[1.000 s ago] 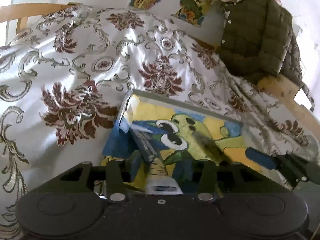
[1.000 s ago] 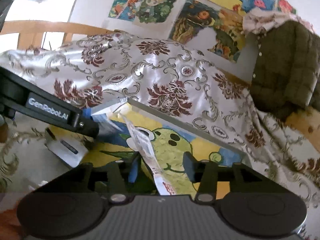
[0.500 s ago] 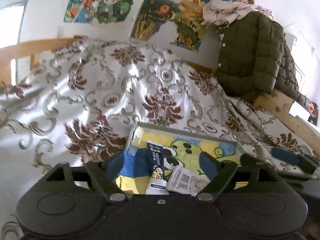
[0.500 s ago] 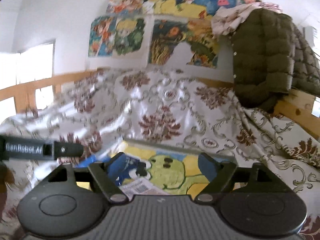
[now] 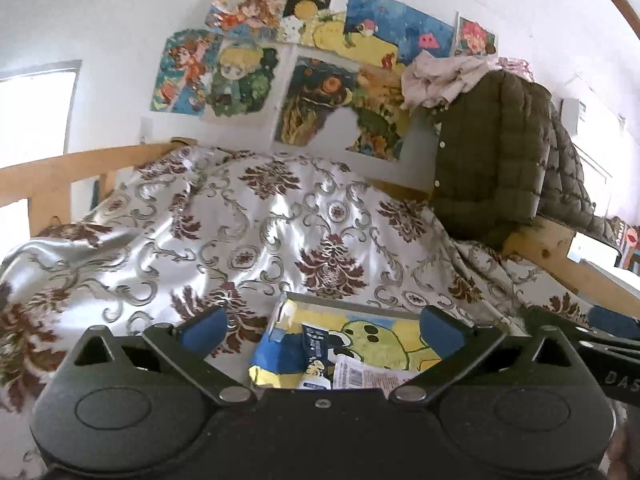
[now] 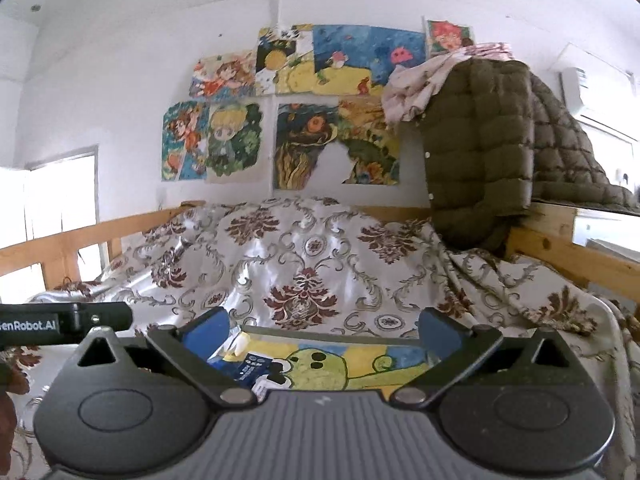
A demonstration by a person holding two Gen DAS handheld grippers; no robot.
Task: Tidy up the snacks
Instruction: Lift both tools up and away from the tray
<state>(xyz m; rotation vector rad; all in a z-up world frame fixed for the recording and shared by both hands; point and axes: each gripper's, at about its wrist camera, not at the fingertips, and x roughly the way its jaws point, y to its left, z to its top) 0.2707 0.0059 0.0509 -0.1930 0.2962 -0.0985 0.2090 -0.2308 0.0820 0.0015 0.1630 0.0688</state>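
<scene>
A shallow tray [image 5: 352, 303] printed with a green cartoon frog lies on the patterned bedspread, also seen as the tray [image 6: 344, 334] in the right wrist view. In it lie a dark blue snack packet [image 5: 314, 344] and a white packet with a barcode [image 5: 360, 376]; the blue packet [image 6: 250, 366] shows from the right too. My left gripper [image 5: 322, 328] hangs above the tray's near side, jaws still opening wide, nothing between them. My right gripper [image 6: 324, 326] does the same, raised and pulled back, also bare.
The silvery bedspread with maroon flowers [image 5: 260, 240] covers the bed inside a wooden rail [image 5: 72, 168]. An olive puffer jacket [image 5: 492, 152] hangs over the right rail. Posters [image 6: 296, 112] cover the wall behind. The other gripper's black arm [image 6: 68, 318] juts in at left.
Both grippers let go of their packets, which now lie in the tray. Their jaws spread wide while both lifted and drew back, tilting up toward the wall.
</scene>
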